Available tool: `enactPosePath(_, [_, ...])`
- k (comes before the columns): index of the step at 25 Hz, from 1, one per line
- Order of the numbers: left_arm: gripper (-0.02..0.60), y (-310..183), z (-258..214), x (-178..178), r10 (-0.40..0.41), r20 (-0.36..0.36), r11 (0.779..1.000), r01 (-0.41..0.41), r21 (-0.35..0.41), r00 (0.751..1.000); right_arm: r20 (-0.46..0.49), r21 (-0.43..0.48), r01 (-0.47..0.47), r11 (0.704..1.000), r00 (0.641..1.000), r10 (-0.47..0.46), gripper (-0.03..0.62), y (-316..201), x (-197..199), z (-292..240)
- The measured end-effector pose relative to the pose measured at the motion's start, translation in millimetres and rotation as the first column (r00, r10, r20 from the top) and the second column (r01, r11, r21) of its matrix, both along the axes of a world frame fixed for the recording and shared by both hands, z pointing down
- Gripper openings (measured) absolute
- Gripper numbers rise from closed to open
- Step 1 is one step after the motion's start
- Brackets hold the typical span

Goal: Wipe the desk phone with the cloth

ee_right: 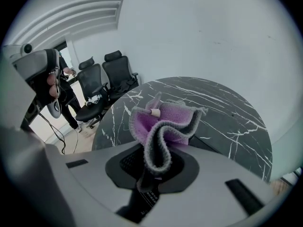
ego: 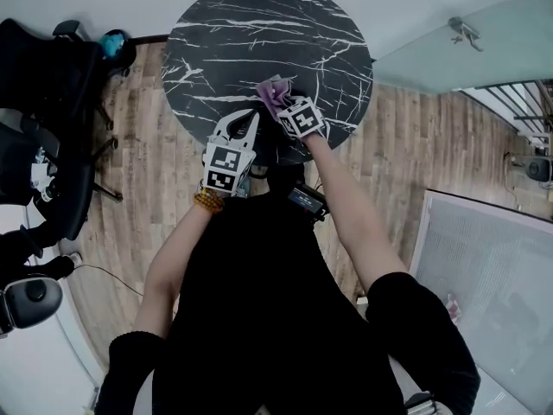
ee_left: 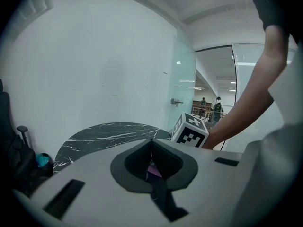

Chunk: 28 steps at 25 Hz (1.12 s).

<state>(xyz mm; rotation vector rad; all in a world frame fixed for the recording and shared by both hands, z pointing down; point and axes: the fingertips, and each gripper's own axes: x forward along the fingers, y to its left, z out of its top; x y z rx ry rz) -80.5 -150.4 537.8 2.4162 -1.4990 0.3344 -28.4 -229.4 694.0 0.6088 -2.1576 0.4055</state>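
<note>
Seen from above, a person in a black top leans over a round black marble table point(ego: 259, 33) with white veins, a two-jaw gripper in each hand. The table stands on a wooden floor point(ego: 406, 145), with black office chairs point(ego: 43, 102) to the left.

The right gripper point(ego: 283, 104) is over the near part of the table, right of centre. Its jaws are clenched on a purple cloth point(ego: 273, 92) with a grey edge. In the right gripper view the cloth point(ee_right: 165, 122) rises from between the jaws in loose, ruffled folds and fans out above them, and a small pale tag shows near its top. Through the gap below the right gripper point(ee_right: 154, 162), the dark keypad of the desk phone point(ee_right: 150, 197) shows, directly under the jaws. The table point(ee_right: 227, 112) stretches beyond, and more office chairs point(ee_right: 106, 79) stand far left.

The left gripper point(ego: 244, 121) is just beside the right one, on its left, at the near edge of the table. In the left gripper view the left gripper point(ee_left: 151, 143) has its jaws closed tip to tip, with nothing between them. A sliver of purple shows through the opening behind the tips. The right gripper's marker cube point(ee_left: 190, 130) sits just to the right.
</note>
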Motion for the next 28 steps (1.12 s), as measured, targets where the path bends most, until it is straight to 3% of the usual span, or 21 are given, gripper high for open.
enactPosePath(28, [0.014, 5.2, 5.1, 2.5, 0.015, 0.005, 1.000, -0.015, -0.012, 1.000, -0.011, -0.028, -0.008, 1.000, 1.000, 0.008, 0.055, 31.9, -1.4, 12.7])
